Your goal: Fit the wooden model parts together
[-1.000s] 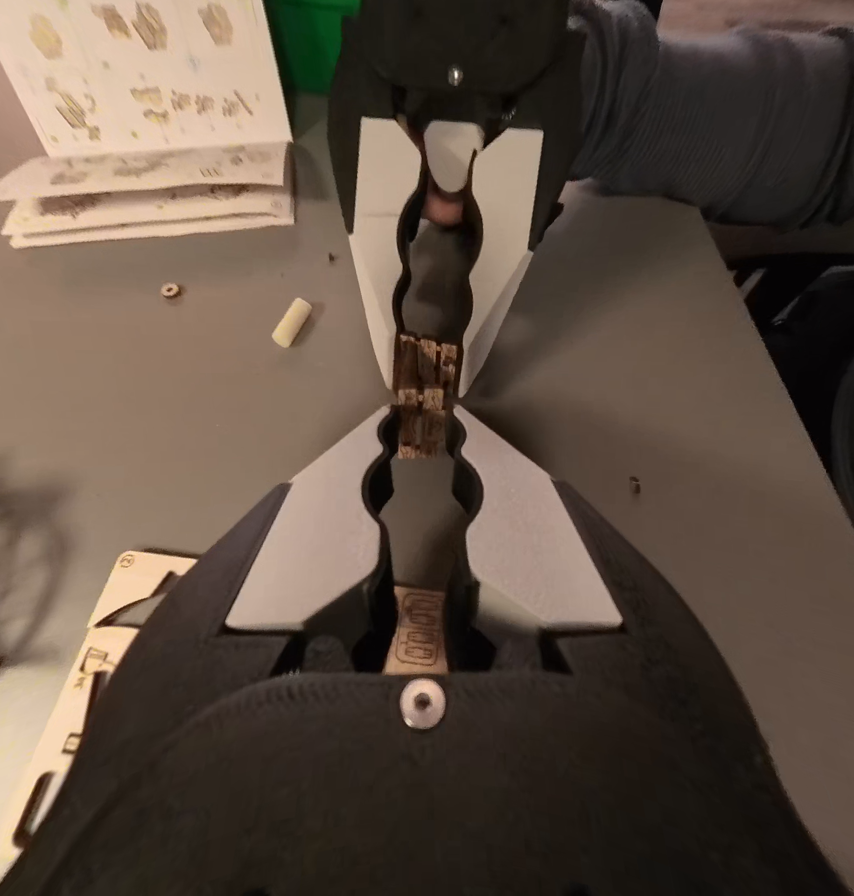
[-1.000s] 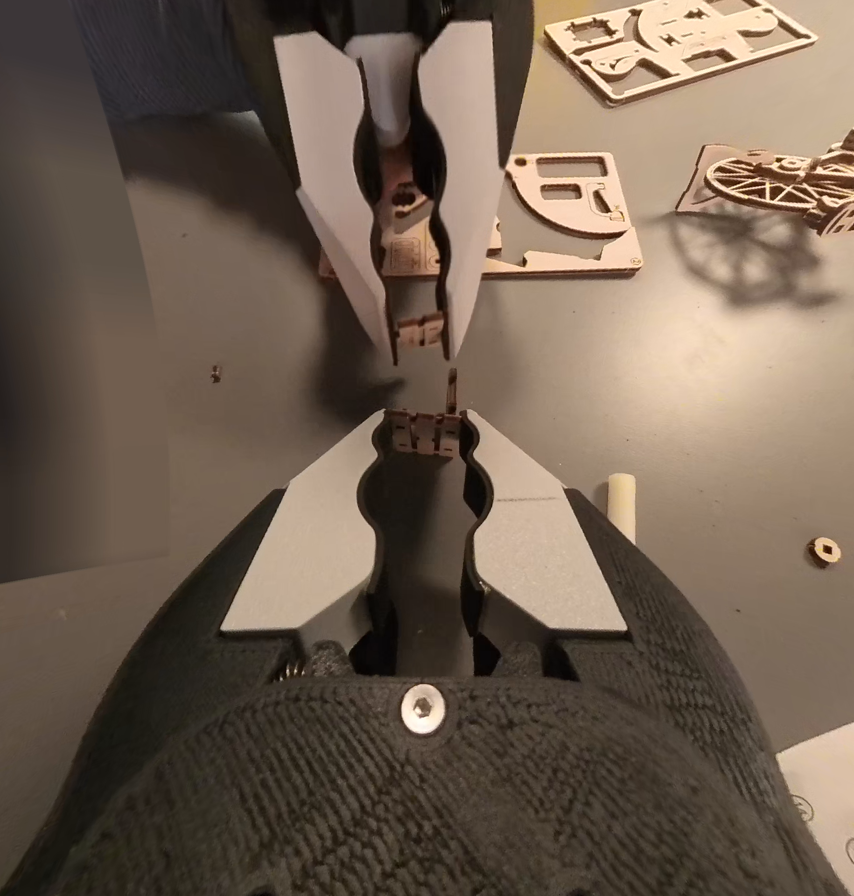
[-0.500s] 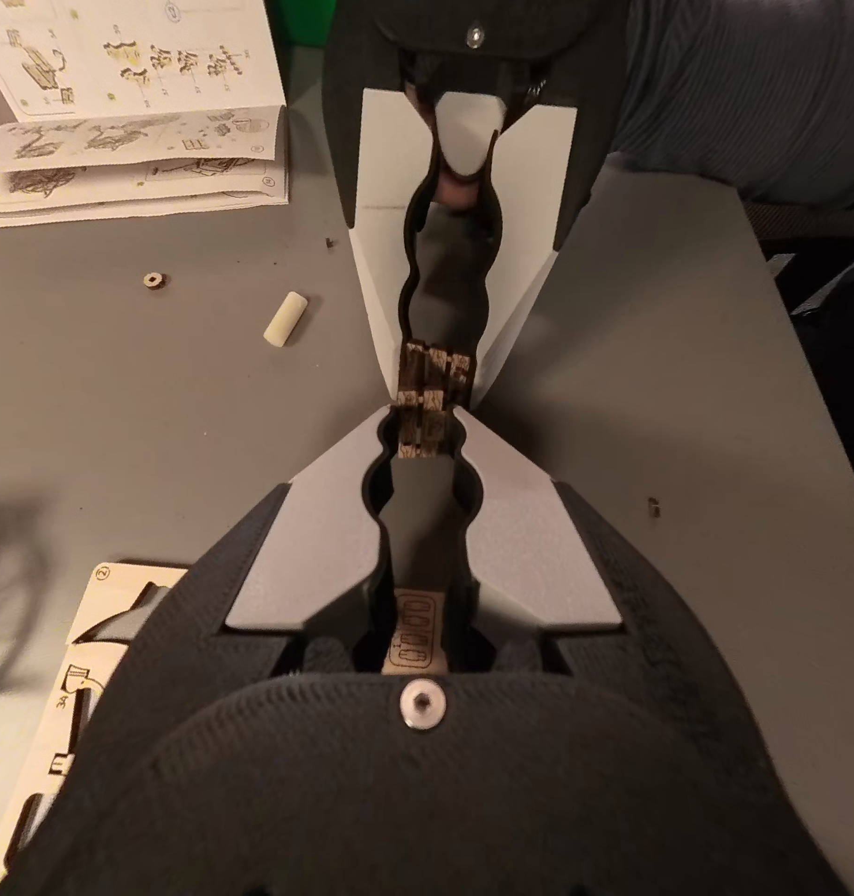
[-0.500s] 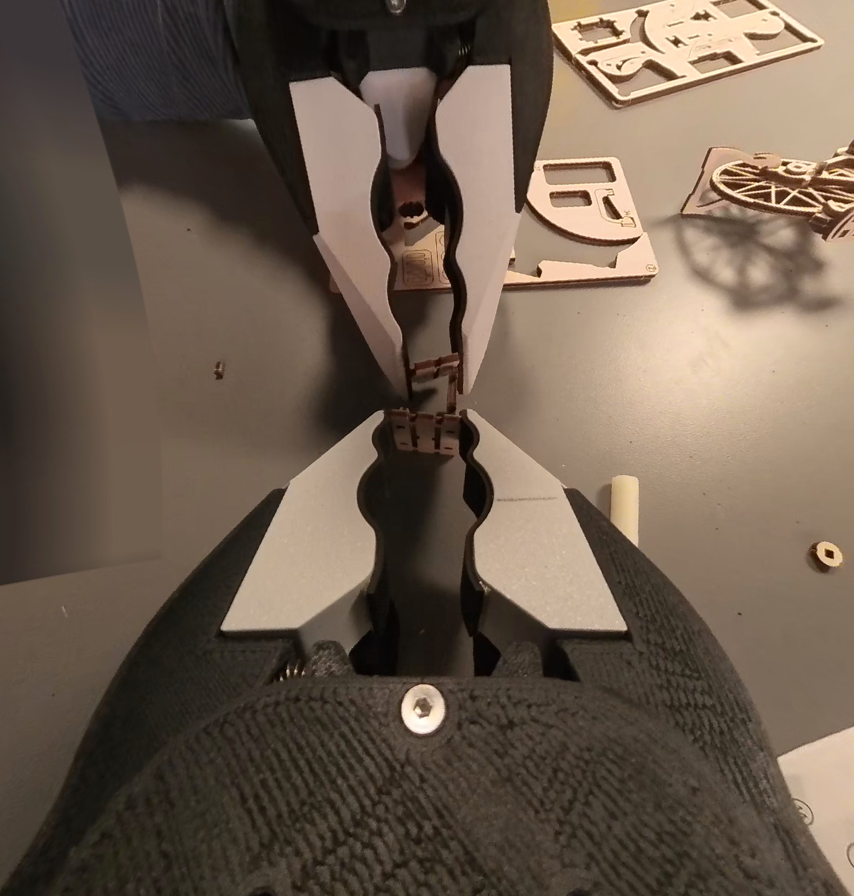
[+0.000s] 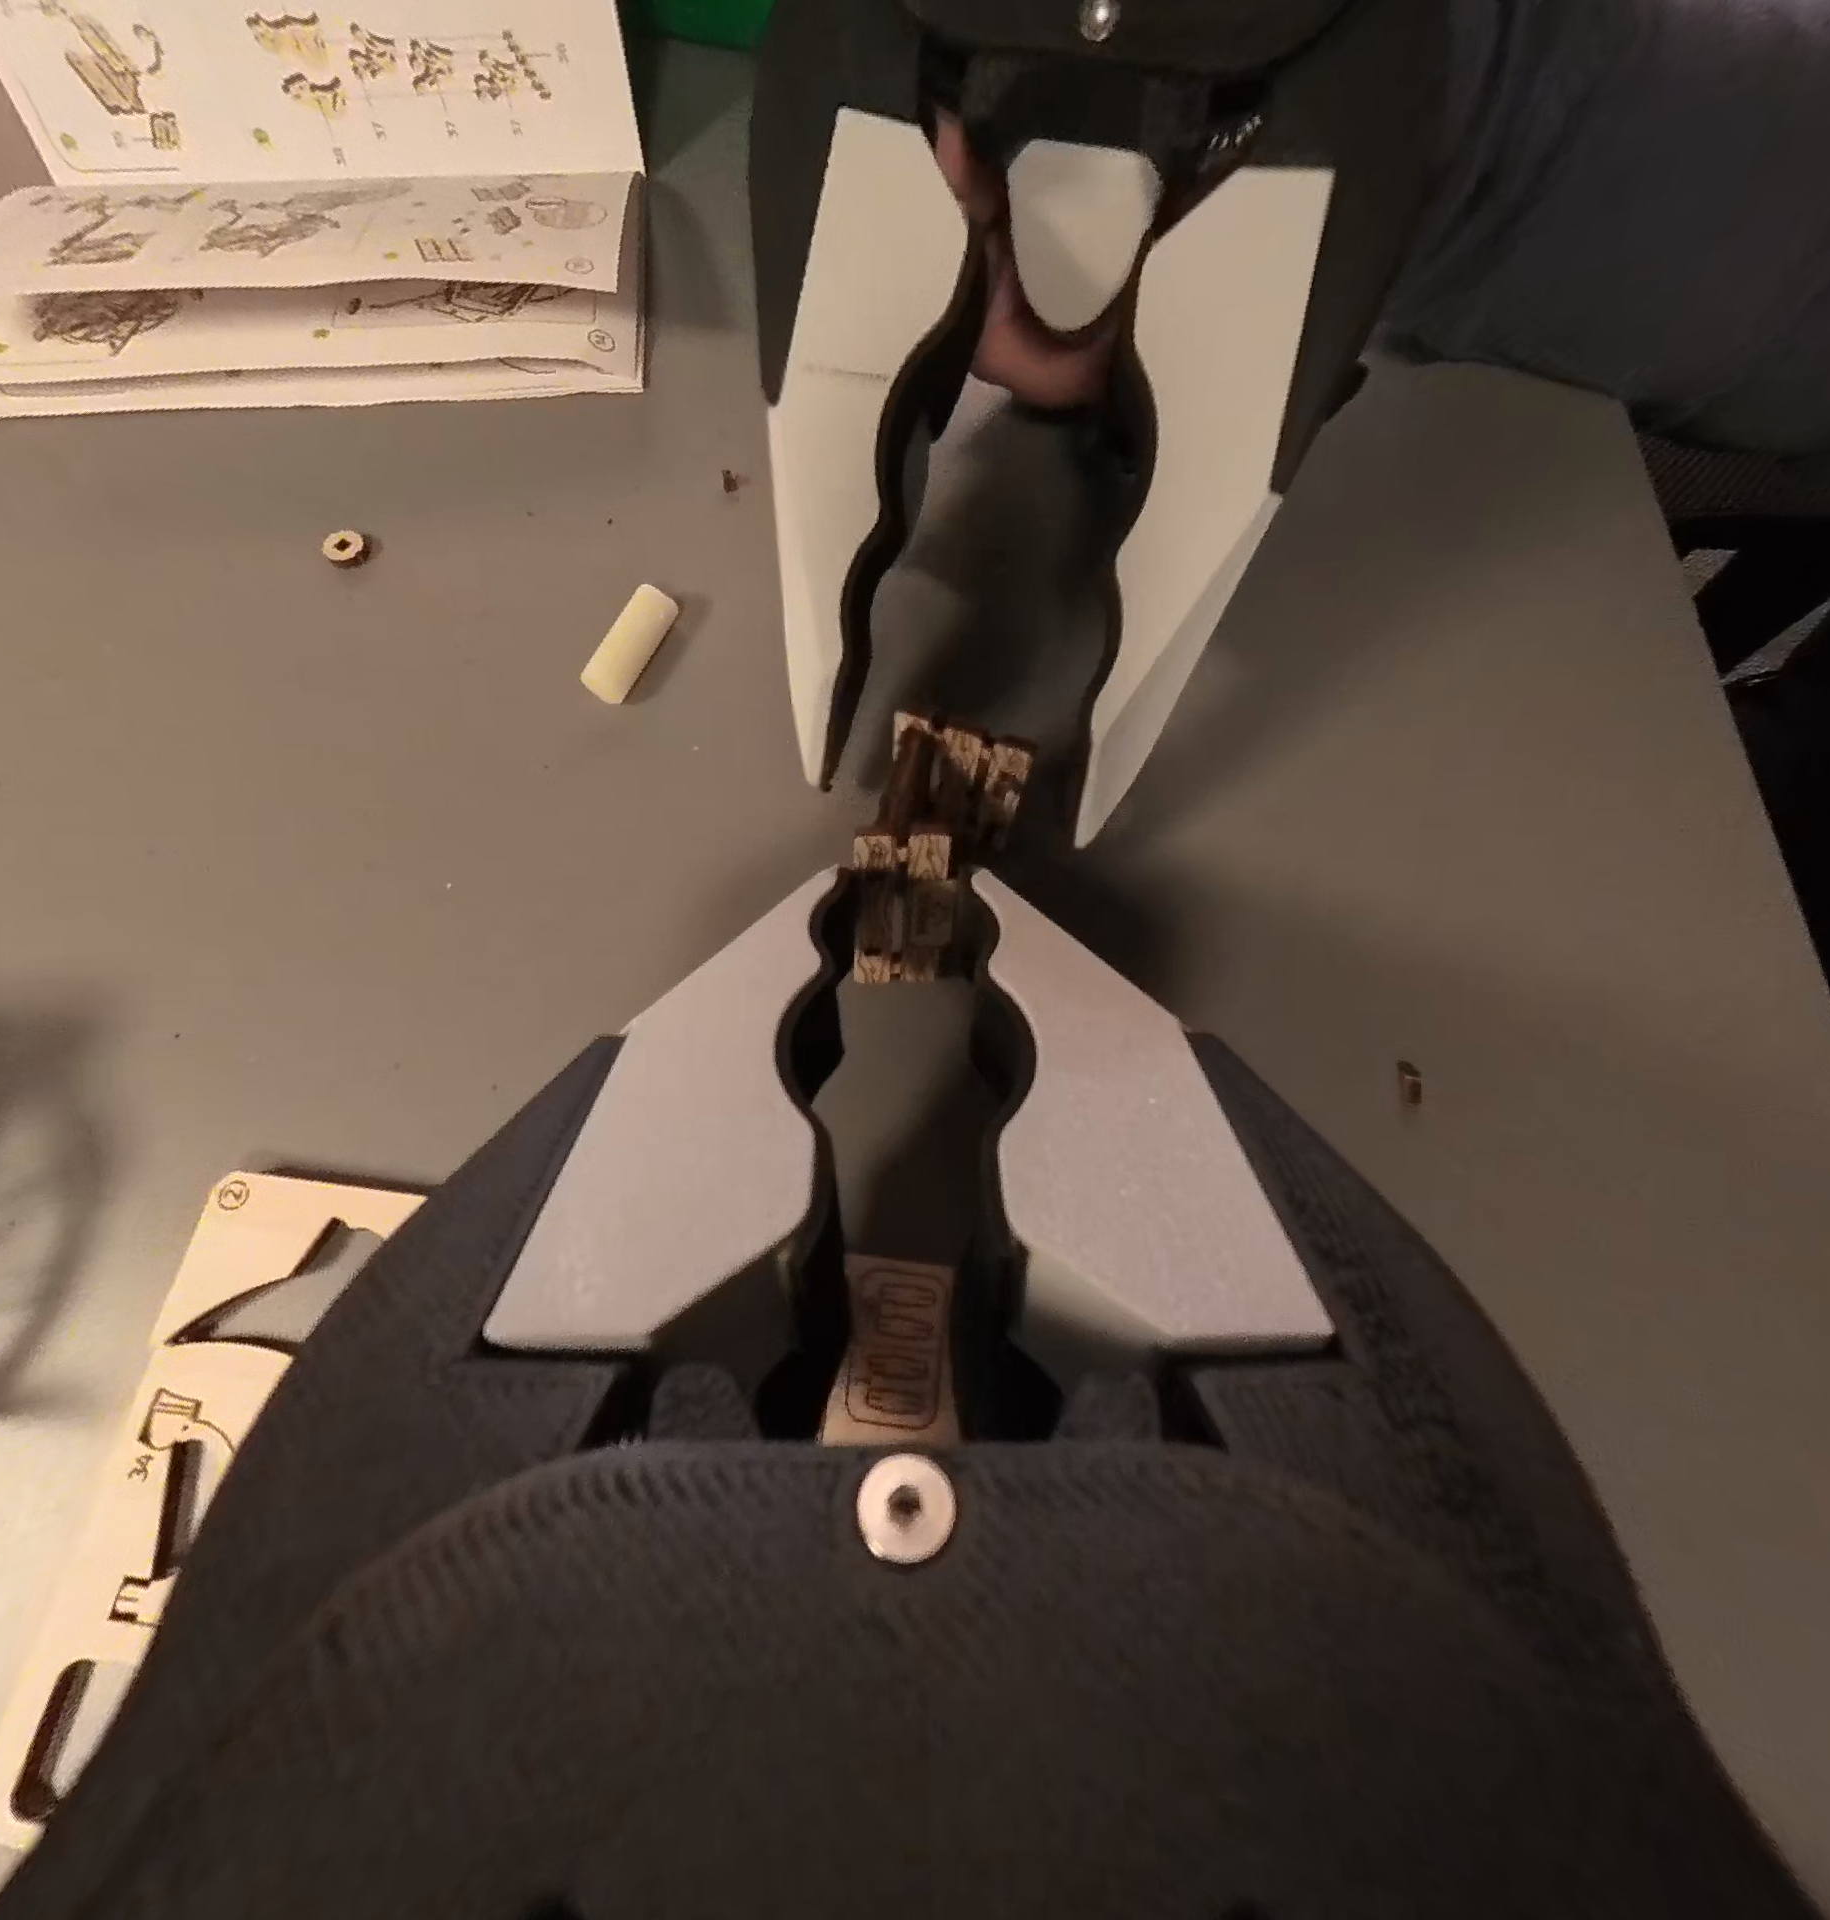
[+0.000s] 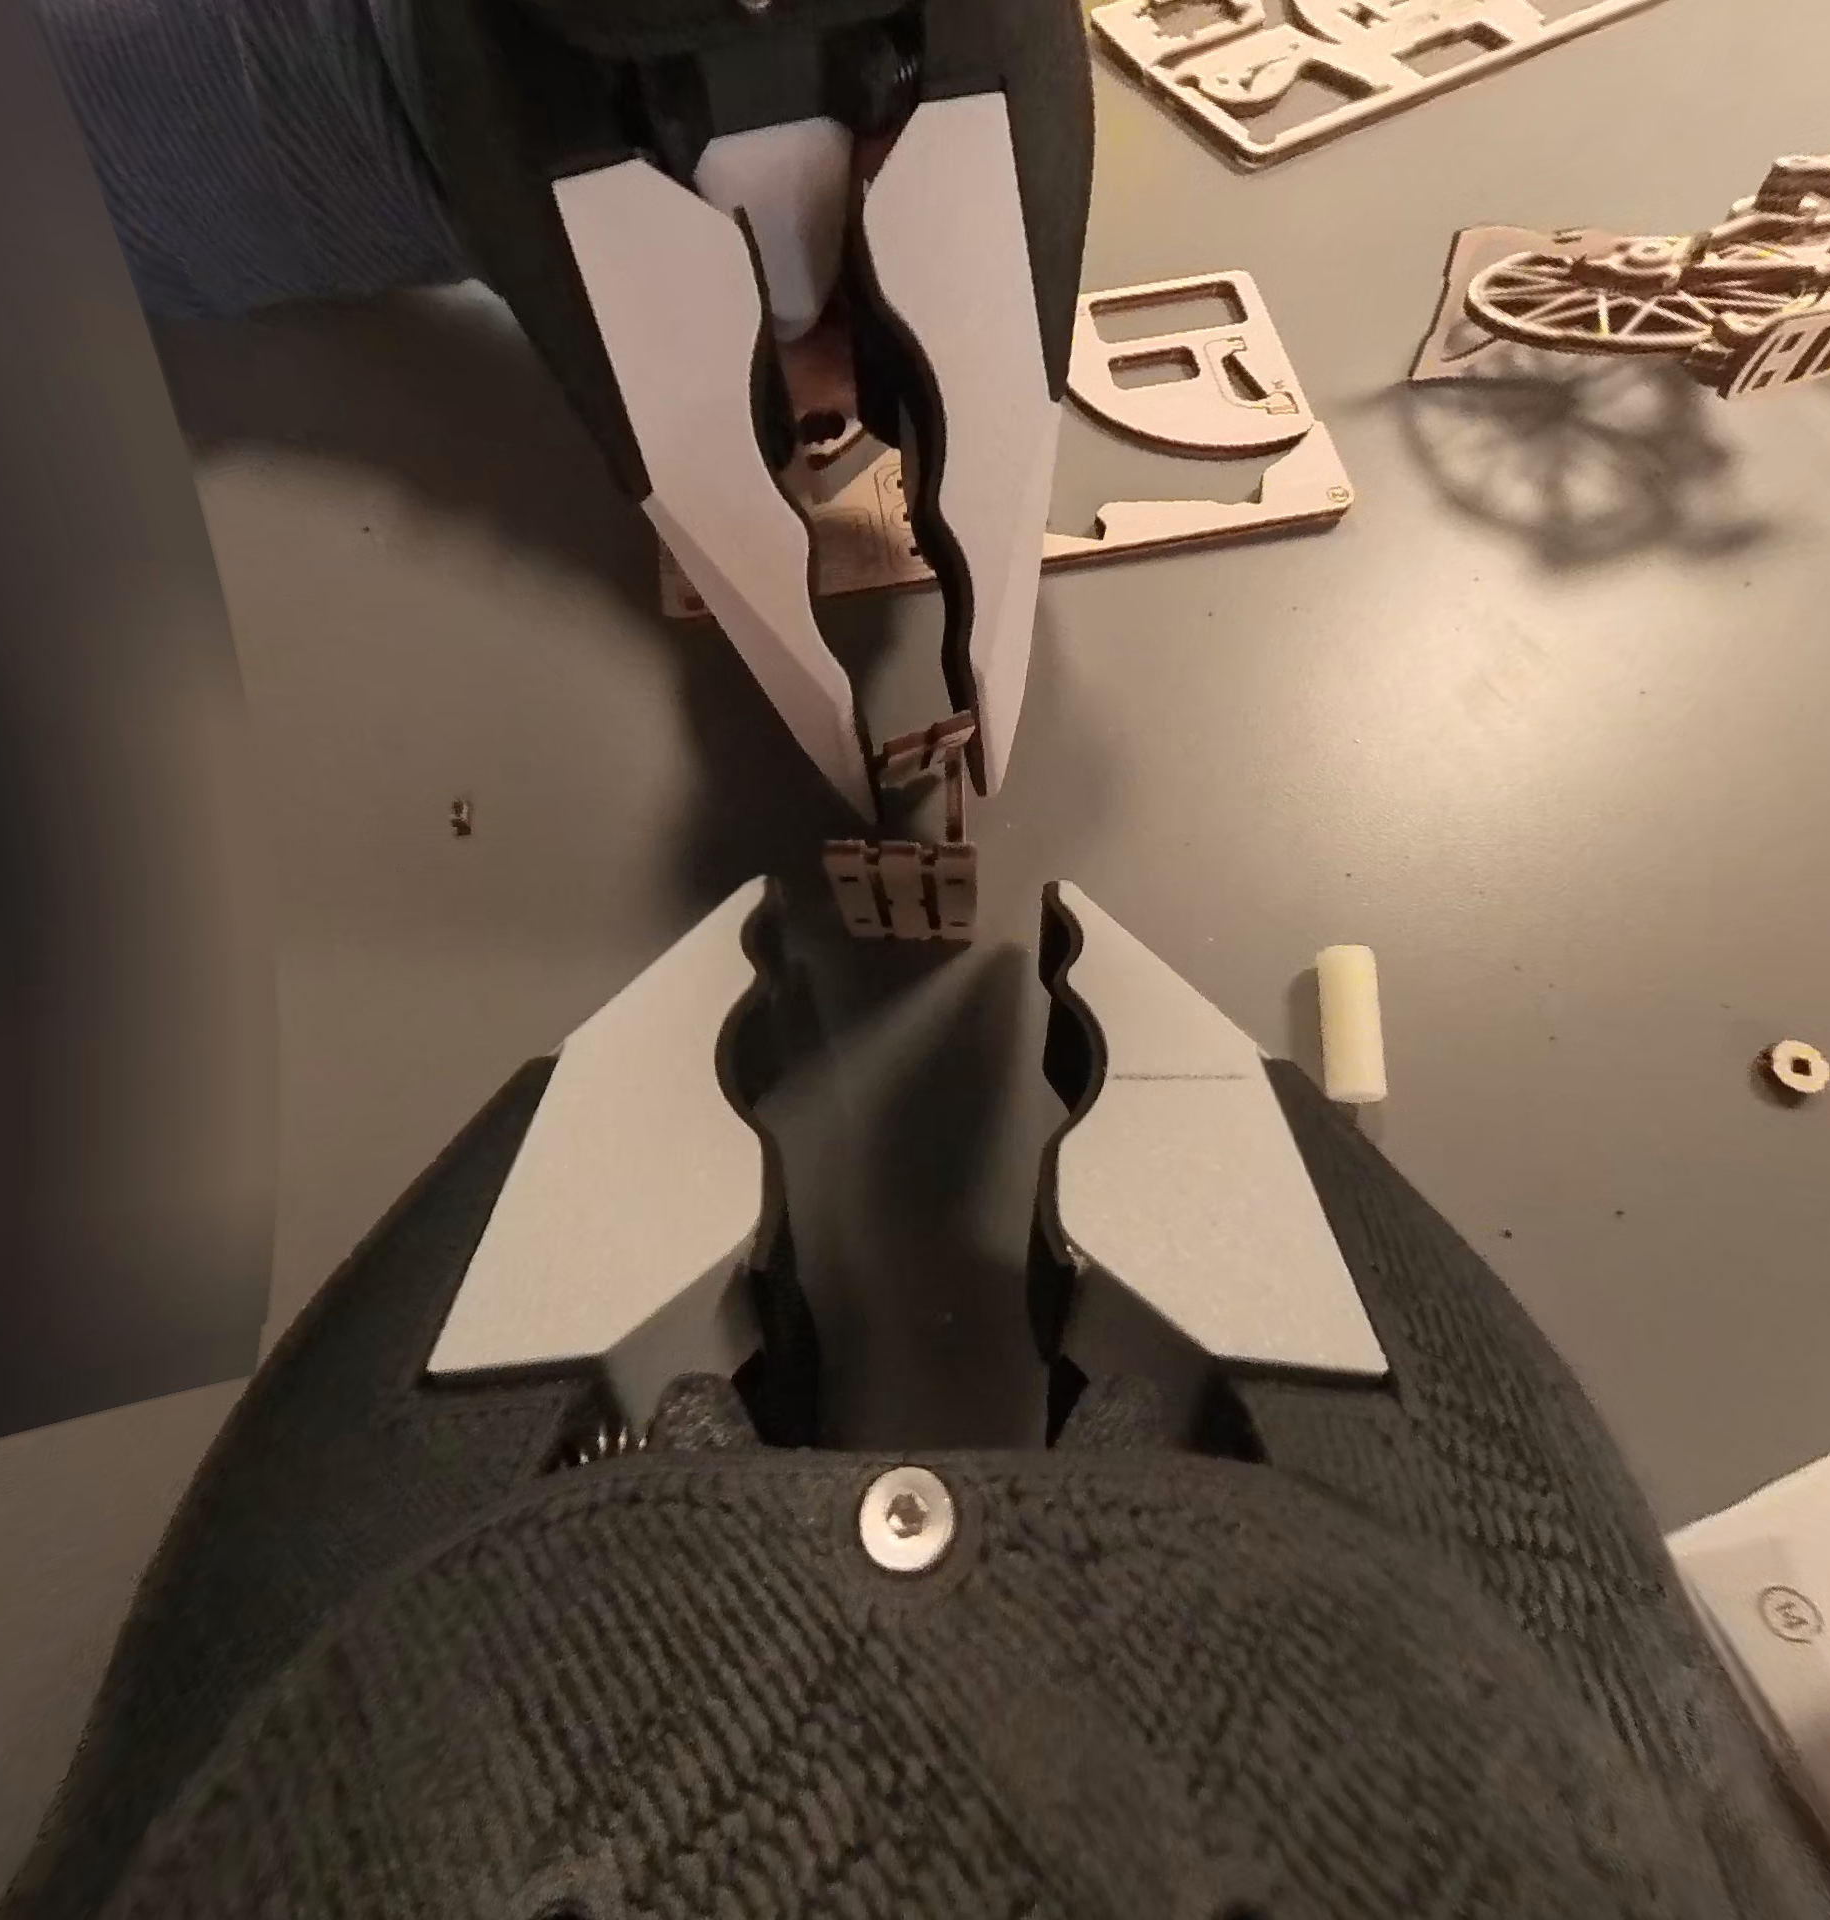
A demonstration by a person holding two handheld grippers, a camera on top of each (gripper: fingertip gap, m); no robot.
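The wooden part [image 5: 906, 914] hangs above the tabletop [image 5: 267, 831], clenched in my left tool [image 5: 906, 904]. My right tool [image 6: 906, 899] gapes, released, its tips either side of it. A peg [image 6: 1350, 1021] lies right.

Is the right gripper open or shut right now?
Open. The right gripper has its fingers spread apart, clear of the small wooden part, which the left gripper holds.

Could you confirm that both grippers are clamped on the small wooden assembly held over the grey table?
Not quite: only the left gripper is clamped on the small wooden assembly over the grey table. The right wrist view shows the right gripper open, its fingers clear of the wood.
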